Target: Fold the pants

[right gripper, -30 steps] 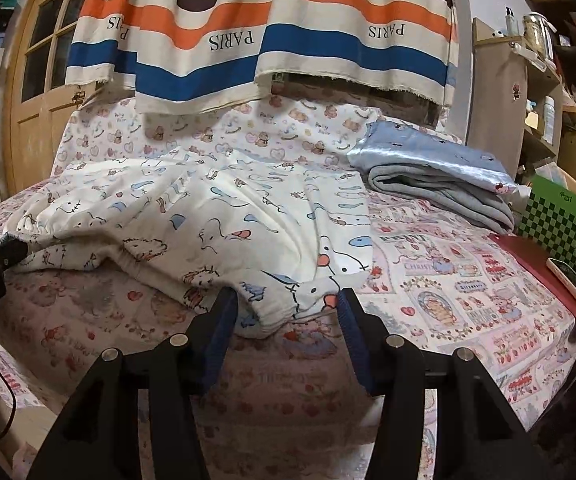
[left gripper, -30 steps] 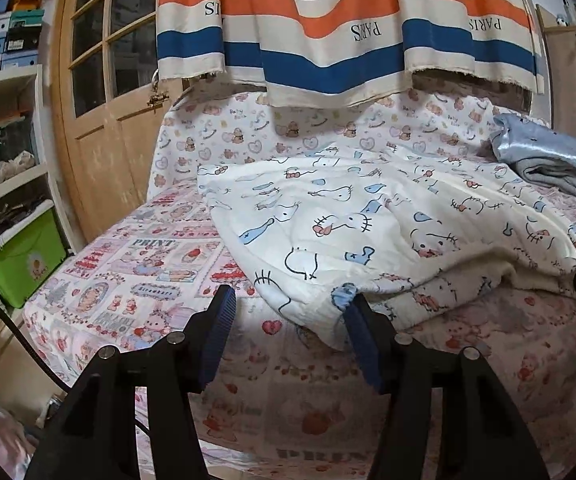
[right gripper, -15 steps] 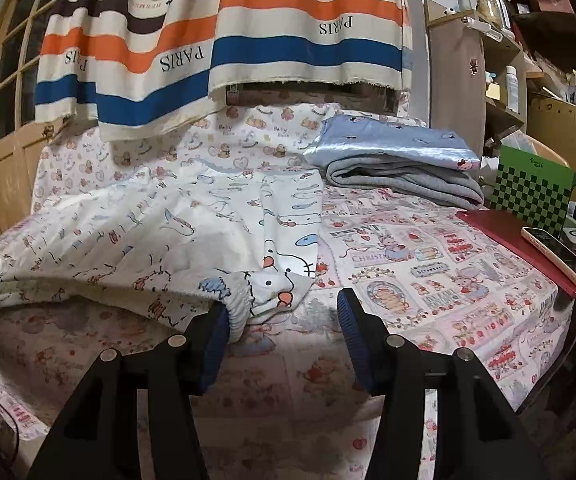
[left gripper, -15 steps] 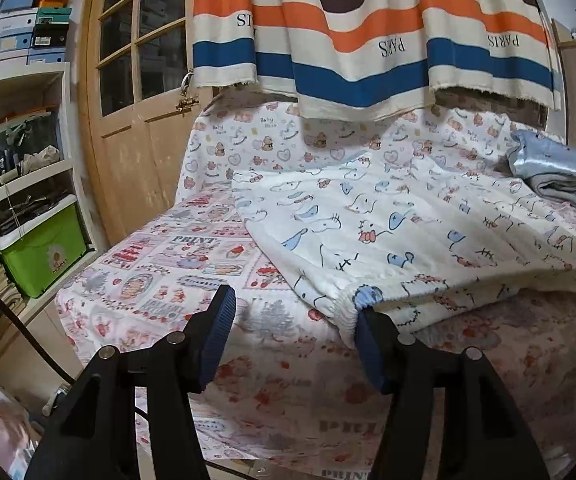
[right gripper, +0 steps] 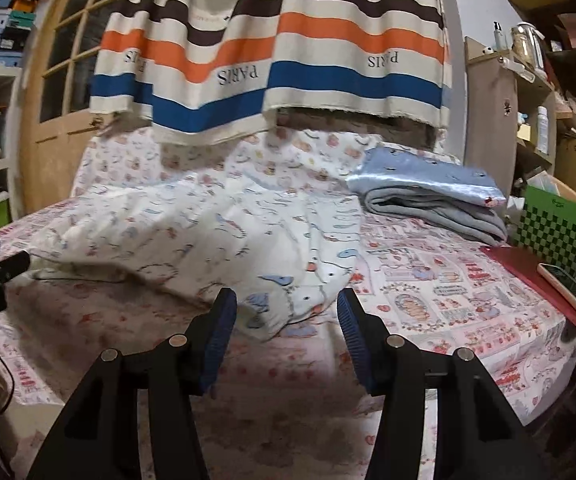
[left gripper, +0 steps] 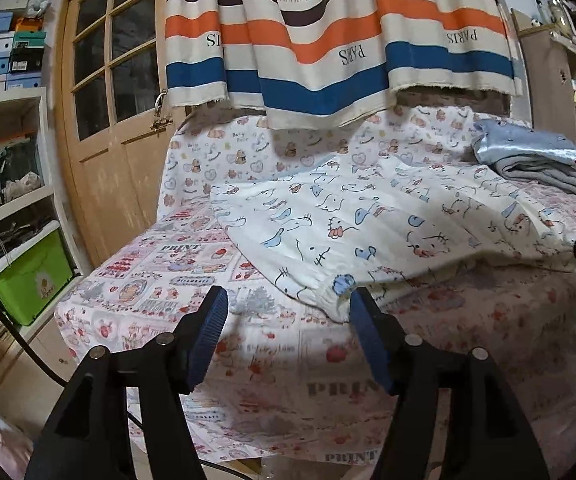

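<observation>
Left gripper (left gripper: 288,312): jaws apart and just been widening, nothing pinched; a gathered cuff of the pants (left gripper: 368,232) sits just ahead, against the right finger's tip.
Right gripper (right gripper: 285,312): jaws apart, gripping nothing; the other cuff lies just beyond the gap between its fingers.
Pants: white, cartoon-printed, spread flat across the middle of the bed (left gripper: 147,280), cuffs toward the near edge.
Open room: bare sheet along the near edge and toward the left edge.
Far right corner: folded blue-grey blanket (right gripper: 432,196).
Right edge: red book (right gripper: 528,272) with phone (right gripper: 568,288).
Beyond: striped curtain (left gripper: 328,40) over the far edge.
</observation>
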`<state>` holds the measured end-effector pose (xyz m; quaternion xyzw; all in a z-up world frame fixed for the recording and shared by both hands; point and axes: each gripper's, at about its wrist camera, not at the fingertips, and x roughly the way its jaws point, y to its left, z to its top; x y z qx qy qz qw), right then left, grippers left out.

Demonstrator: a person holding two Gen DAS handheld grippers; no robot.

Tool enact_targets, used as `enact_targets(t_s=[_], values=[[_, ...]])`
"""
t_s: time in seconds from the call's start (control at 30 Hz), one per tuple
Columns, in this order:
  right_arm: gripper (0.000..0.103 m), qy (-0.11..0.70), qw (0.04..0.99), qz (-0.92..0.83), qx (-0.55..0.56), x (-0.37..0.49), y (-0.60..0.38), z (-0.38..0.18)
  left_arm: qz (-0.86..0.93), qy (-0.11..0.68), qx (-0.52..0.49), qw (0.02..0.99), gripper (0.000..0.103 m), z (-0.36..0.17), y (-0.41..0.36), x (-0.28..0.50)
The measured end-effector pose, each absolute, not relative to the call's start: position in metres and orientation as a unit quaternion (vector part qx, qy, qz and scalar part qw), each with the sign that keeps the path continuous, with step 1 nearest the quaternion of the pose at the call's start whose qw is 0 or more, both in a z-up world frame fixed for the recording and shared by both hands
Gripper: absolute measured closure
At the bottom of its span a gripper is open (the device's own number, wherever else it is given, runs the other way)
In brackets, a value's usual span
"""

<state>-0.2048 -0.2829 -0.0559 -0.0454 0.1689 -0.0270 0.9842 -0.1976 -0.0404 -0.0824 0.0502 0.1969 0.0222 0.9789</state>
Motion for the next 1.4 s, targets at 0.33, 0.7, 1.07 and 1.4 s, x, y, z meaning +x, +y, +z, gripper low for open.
enact_targets(t_s=[0.33,0.7,1.07,1.4], values=[[0.050,0.152,0.981,0.109,-0.043,-0.180,-0.222,-0.040,0.088,0.145,-0.016,0.985,0.000,-0.067,0.017,-0.209],[0.051,0.178,0.954,0.242,-0.030,-0.147,-0.129,-0.044,0.158,0.128,-0.026,0.979,0.000,-0.067,0.075,-0.217],[0.064,0.218,0.936,0.272,-0.048,-0.140,-0.086,-0.072,0.158,0.137,-0.043,0.977,0.000,-0.078,0.098,-0.213],[0.072,0.215,0.941,0.245,-0.095,-0.138,-0.084,-0.079,0.156,0.146,-0.059,0.975,0.000,-0.084,0.104,-0.208]])
